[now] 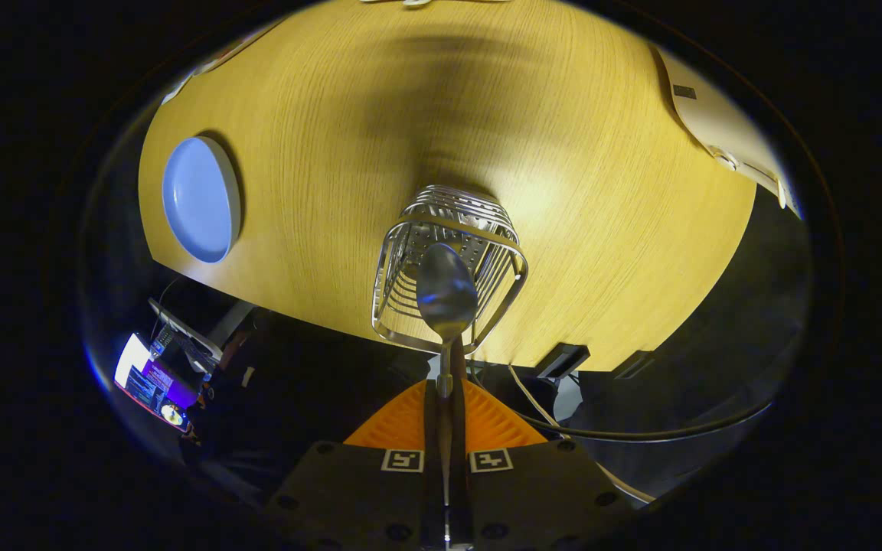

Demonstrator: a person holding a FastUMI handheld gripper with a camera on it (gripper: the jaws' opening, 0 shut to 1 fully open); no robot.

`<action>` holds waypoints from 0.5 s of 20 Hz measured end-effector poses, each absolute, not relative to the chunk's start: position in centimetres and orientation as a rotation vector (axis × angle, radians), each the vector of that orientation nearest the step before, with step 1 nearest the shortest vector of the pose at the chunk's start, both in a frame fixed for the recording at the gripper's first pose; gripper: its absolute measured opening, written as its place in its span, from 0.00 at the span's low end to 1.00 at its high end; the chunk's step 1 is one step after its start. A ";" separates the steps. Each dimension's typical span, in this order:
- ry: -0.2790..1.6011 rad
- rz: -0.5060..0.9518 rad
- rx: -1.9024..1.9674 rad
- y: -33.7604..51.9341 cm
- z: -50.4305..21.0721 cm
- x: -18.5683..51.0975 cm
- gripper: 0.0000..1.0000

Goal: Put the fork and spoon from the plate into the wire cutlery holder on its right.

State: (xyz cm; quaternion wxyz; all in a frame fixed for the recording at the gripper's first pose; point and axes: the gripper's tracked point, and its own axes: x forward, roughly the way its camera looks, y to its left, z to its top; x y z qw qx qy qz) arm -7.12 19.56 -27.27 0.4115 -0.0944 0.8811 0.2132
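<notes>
gripper (445, 398) clamped shut on spoon (446, 291) handle, bowel-end forward | spoon hung over wire cutlery holder (449, 268) mouth, plate (200, 199) at 10 o'clock | advice: centre it, lower inside wires, then release

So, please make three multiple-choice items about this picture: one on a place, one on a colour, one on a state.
1. Where is the spoon bowl?
A. above the wire cutlery holder
B. on the plate
C. on the bare table

2. What colour is the plate?
A. red
B. blue
C. green

3. What is the tool doing?
A. open, holding nothing
B. shut on the spoon handle
C. shut on a fork

Key: 1 A, the bowl is over the holder's opening; 2 B, the plate looks blue; 3 B, both fingers press the handle.
</notes>
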 end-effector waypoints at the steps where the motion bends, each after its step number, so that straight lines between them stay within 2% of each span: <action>1: 2.222 0.526 -0.239 19.8 -27.6 -7.0 0.07; 7: 2.218 0.506 -0.244 20.4 -28.9 -6.4 0.10; 10: 2.168 0.515 -0.221 20.5 -28.9 -5.8 0.14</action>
